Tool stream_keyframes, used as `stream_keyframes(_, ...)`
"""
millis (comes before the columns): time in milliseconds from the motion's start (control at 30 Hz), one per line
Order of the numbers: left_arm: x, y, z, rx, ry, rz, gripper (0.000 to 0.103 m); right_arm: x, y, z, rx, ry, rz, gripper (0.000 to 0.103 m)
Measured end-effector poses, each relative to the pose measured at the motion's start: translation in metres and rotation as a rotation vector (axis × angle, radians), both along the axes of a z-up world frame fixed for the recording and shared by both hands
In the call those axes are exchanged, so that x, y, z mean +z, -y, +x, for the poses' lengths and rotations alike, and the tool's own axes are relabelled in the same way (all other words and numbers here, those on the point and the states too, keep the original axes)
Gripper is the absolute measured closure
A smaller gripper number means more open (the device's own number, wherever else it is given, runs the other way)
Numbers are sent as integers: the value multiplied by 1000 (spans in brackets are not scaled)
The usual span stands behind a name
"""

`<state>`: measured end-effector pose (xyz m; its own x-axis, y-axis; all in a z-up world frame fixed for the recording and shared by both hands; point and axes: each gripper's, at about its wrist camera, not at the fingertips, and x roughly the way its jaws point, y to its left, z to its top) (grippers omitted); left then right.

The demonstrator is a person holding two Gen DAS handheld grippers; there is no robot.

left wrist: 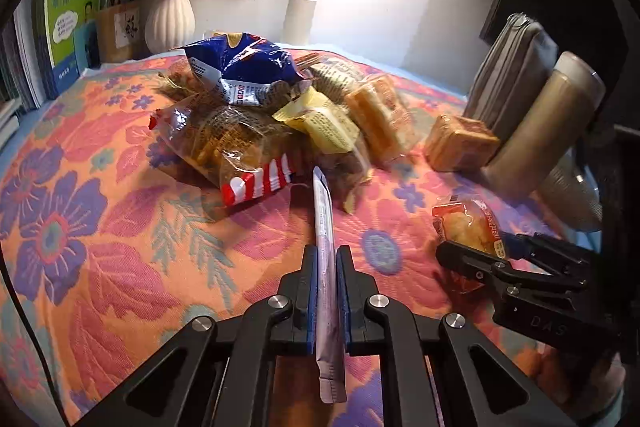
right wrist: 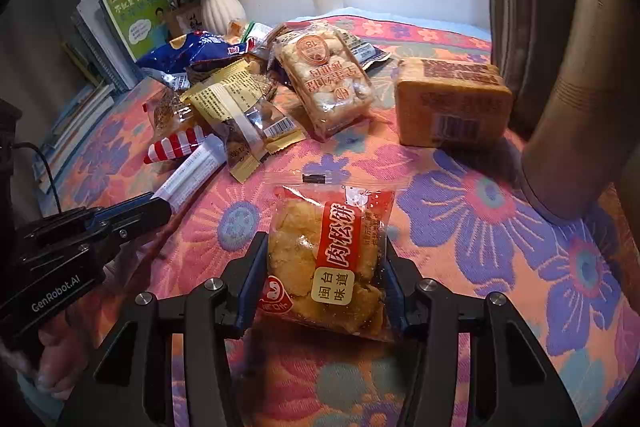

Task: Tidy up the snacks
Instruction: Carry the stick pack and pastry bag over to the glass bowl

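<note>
My left gripper [left wrist: 327,254] is shut on a thin purple-and-white stick sachet [left wrist: 325,223] that points away over the floral cloth; the right wrist view shows the same gripper [right wrist: 162,207] and sachet [right wrist: 192,167] at the left. My right gripper [right wrist: 324,247] is shut on a red-labelled pastry packet [right wrist: 328,259], with pads against both its sides. In the left wrist view that gripper [left wrist: 476,259] and the pastry packet [left wrist: 468,223] sit at the right. A heap of snack bags [left wrist: 248,107] [right wrist: 240,87] lies beyond both grippers.
An orange wrapped block [right wrist: 452,103] and a rice-crisp packet [right wrist: 328,79] lie right of the heap. A tall beige cylinder [left wrist: 548,123] and a grey pouch [left wrist: 508,67] stand at the right edge. A white vase [left wrist: 170,15], books [left wrist: 68,23] and a lamp post [left wrist: 300,15] line the back.
</note>
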<state>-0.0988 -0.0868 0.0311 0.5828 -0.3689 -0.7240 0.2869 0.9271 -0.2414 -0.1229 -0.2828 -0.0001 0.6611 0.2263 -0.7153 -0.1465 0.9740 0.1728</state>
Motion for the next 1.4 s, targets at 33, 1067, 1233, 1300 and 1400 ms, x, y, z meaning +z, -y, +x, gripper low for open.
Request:
stream_keyframes(33,1,0,-2,-7,-5,-16,95,1,3,-3,-9,0,5,53)
stream_keyframes(1067,40,73,-48,-183,76,5,97,33,69,-51,-107,52,79,53)
stream_keyframes(1233,51,107,-61,-283,87,-3,97,45,92,-64,-164,55,68,53)
stream_keyframes(1300,55,126,-62,-333,84,-13,97,51,105,-71,-193,67,68,53)
stream_keyframes(1400,61,160,-64,-414,86,-23,97,61,129,-82,-255,85,63,53)
